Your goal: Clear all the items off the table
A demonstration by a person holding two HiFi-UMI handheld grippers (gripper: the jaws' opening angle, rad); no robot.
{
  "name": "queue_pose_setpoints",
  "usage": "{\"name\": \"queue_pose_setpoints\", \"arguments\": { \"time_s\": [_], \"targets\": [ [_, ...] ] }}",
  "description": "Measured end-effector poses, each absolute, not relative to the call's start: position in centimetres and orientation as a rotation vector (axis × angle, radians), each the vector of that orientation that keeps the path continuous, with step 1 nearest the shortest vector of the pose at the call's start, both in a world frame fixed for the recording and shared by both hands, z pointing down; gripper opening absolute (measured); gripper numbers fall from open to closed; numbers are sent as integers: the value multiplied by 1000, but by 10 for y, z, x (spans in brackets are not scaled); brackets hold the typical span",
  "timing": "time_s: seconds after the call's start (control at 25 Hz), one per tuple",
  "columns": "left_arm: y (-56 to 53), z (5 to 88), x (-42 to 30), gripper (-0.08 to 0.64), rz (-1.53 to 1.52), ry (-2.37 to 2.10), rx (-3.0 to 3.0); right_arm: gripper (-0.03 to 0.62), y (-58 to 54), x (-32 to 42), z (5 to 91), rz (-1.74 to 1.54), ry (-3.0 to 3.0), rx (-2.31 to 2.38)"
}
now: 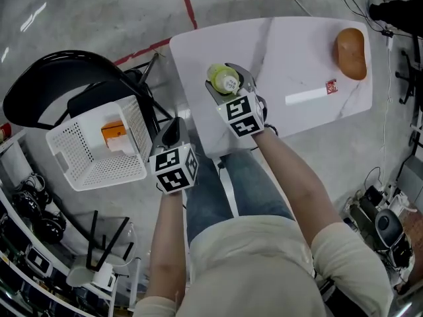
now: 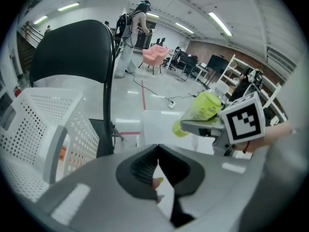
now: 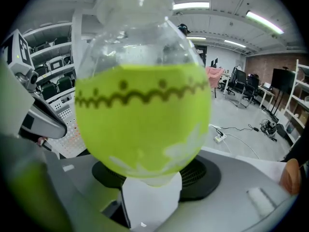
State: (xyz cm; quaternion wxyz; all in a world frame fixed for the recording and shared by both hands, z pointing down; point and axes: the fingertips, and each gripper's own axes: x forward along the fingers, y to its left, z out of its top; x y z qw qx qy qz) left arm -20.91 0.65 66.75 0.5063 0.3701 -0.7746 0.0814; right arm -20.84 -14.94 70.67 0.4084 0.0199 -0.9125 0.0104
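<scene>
Clamping green bottle (image 3: 145,105), right tongs (image 1: 229,78) spread wide; left tongs (image 2: 157,153) fully closed.

Grey polished concrete floor (image 1: 79,18), glossy, marked with a red line (image 1: 188,5). White marble-patterned surface (image 1: 297,58) beside a black chair (image 1: 49,91). Ceiling strip lights (image 3: 263,21) lit. Brick wall (image 3: 260,61) at far end. Open shelving (image 3: 48,54) along one side. Pink armchair (image 2: 155,56) farther down the hall.

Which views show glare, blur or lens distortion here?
Head view: sharp, with ceiling-light glare streaking the glossy grey floor. Left gripper view: fisheye bows the black chair back, corners vignetted black. Right gripper view: the green-labelled clear plastic bottle fills the frame, slightly soft.
</scene>
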Motion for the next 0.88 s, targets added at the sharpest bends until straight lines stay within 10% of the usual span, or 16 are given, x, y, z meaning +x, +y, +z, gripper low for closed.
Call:
{"name": "queue_pose_setpoints", "arguments": {
  "time_s": [0.88],
  "targets": [
    [86, 570, -205, 9, 156, -1975, 896, 291, -75, -189, 568, -20, -2388, 52]
  ]
}}
